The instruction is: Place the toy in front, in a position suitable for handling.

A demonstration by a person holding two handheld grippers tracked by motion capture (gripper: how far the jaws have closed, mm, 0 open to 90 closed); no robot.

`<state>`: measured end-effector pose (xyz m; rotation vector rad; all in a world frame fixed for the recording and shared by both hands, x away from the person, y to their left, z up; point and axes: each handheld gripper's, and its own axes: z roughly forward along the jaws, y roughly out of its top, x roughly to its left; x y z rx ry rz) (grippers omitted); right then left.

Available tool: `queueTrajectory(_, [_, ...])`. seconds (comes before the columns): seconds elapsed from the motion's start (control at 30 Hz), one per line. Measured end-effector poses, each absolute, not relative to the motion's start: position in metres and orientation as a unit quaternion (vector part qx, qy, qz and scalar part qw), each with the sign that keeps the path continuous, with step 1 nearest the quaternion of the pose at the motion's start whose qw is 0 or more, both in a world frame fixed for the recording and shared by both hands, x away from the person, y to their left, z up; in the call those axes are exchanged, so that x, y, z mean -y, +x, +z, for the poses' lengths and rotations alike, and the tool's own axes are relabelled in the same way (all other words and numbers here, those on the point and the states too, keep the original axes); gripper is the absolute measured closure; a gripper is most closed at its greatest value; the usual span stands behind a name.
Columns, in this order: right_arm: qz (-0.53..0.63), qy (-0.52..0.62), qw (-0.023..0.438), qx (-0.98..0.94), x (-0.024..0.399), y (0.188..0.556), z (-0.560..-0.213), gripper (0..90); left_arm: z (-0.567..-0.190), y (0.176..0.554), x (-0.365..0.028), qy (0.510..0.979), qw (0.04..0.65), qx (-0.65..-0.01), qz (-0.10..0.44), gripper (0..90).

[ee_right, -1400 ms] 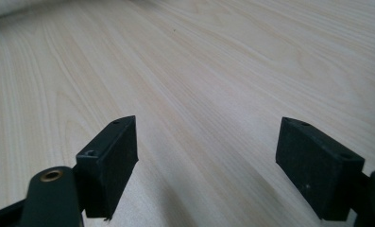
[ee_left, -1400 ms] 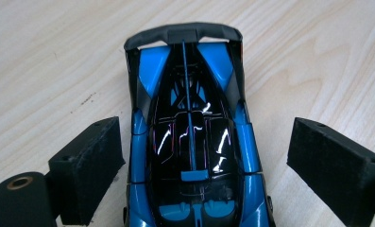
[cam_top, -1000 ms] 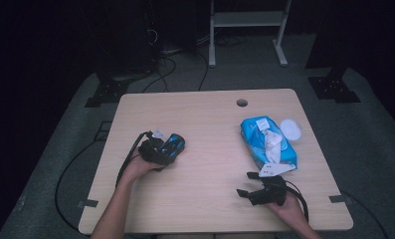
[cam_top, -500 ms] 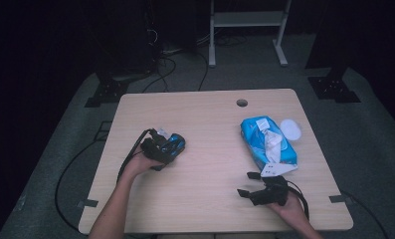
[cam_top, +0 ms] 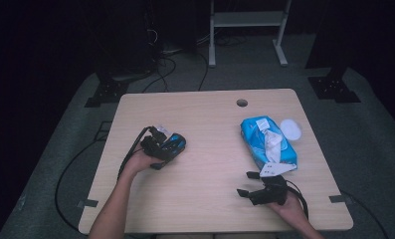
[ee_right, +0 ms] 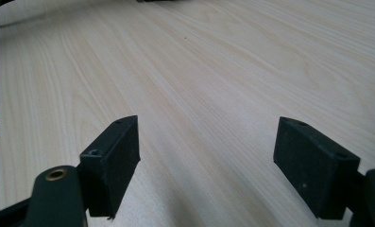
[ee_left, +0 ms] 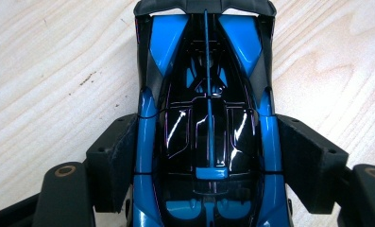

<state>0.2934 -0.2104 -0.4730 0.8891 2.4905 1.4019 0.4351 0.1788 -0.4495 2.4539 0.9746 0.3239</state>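
Observation:
A blue and black toy car [ee_left: 206, 94] lies on the wooden table [cam_top: 210, 114], left of the middle. My left gripper [ee_left: 206, 161] straddles it from above. Its jaws have just been closing, and both pads [ee_left: 116, 156] now press on the car's sides. In the high view the car [cam_top: 177, 143] sticks out of that gripper [cam_top: 166, 147] toward the right. My right gripper [cam_top: 247, 183] rests near the front right of the table. It stands open with only bare wood between its pads [ee_right: 114, 161].
A blue pack of wet wipes [cam_top: 267, 142] lies at the right, with a white round lid [cam_top: 290, 128] beside it. A cable hole [cam_top: 242, 102] sits near the table's far edge. Cables trail off both grippers over the table's edges.
The left hand has shifted slightly over the toy car. The right hand and the wipes pack have stayed where they were.

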Motion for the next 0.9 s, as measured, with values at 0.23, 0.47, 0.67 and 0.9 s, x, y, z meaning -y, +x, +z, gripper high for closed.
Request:
queueTrajectory(0.23, [0.466,0.289,0.075,-0.833,0.208,0.291,-0.473,22.3,-0.449,0.436,-0.178,0.895,0.238,-0.360,0.114,26.7])
queueTrajectory(0.47, [0.463,0.282,0.075,-0.837,0.205,0.292,-0.473,22.3,-0.449,0.440,-0.175,0.900,0.212,-0.368,0.103,26.5])
queueTrajectory(0.67, [0.460,0.277,0.076,-0.840,0.204,0.290,-0.473,22.3,-0.447,0.446,-0.168,0.901,0.193,-0.375,0.097,26.4])
queueTrajectory(0.9, [0.459,0.272,0.077,-0.842,0.204,0.290,-0.473,22.3,-0.446,0.450,-0.162,0.903,0.175,-0.381,0.094,25.1])
